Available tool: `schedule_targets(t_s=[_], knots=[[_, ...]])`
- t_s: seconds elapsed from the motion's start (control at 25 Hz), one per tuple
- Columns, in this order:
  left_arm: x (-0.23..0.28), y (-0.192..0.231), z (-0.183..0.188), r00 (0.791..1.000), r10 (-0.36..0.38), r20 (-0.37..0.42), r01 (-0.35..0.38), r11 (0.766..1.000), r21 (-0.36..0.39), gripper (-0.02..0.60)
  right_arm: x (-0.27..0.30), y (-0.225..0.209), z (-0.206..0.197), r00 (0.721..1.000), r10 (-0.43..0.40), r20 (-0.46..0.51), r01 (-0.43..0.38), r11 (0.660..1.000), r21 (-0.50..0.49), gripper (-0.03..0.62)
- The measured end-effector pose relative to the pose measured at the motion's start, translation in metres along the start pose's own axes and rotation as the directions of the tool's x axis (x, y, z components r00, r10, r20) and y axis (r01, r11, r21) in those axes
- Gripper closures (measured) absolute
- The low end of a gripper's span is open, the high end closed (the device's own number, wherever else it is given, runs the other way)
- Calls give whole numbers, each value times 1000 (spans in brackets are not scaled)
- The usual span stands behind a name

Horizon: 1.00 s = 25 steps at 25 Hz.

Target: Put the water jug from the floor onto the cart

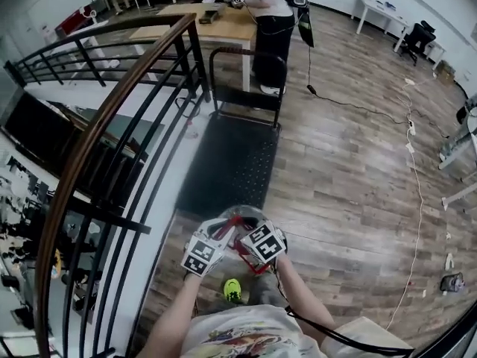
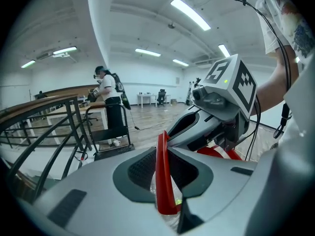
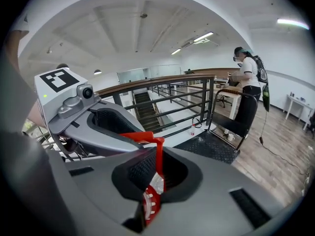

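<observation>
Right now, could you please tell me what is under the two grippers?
The water jug: its clear top and red handle show, gripped by the left gripper and right gripper. Its body below is covered by them.

An open-plan lab or office. White desks [image 1: 376, 7] at one o'clock, stair railing [image 1: 97, 129] at ten (cables [image 1: 358, 106] cross the floor [image 1: 335, 170]).

Left gripper [image 2: 165, 175] and right gripper [image 3: 156, 180] in smooth grey shells, dark ribbed pads [image 2: 141, 168], black-and-white marker cubes [image 1: 203, 253], thin black cable [image 1: 339, 338] near right, white printed short-sleeved T-shirt [image 1: 238, 335]
</observation>
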<state>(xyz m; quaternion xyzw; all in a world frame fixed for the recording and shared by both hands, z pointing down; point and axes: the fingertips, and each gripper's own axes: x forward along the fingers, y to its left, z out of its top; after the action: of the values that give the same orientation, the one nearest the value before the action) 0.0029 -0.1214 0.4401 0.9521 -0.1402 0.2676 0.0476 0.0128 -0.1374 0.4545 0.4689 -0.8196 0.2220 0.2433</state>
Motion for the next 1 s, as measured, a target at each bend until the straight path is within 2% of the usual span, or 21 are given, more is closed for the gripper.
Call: schedule_targets(t_s=[0.24,0.44,0.64,0.8,1.0], knots=[[36,33,23,998,56,-4,-56,998,-28,523,17,-46,21,998,58,7,-57,998,-17,571],[61,57,39,993,120,-1,-120,991,-55,523,29,-81,39,994,103,18,-102,992,-75,571],[79,79,43,984,178,-5,-178,980,-88,523,46,-100,46,989,146,0,-145,984,-107,571],[86,91,40,982,188,-10,-188,976,-109,523,59,-108,48,988,156,-14,-157,981,-117,572],[93,110,27,987,161,-4,-160,977,-140,523,83,-113,47,988,150,-43,-154,983,-101,571]])
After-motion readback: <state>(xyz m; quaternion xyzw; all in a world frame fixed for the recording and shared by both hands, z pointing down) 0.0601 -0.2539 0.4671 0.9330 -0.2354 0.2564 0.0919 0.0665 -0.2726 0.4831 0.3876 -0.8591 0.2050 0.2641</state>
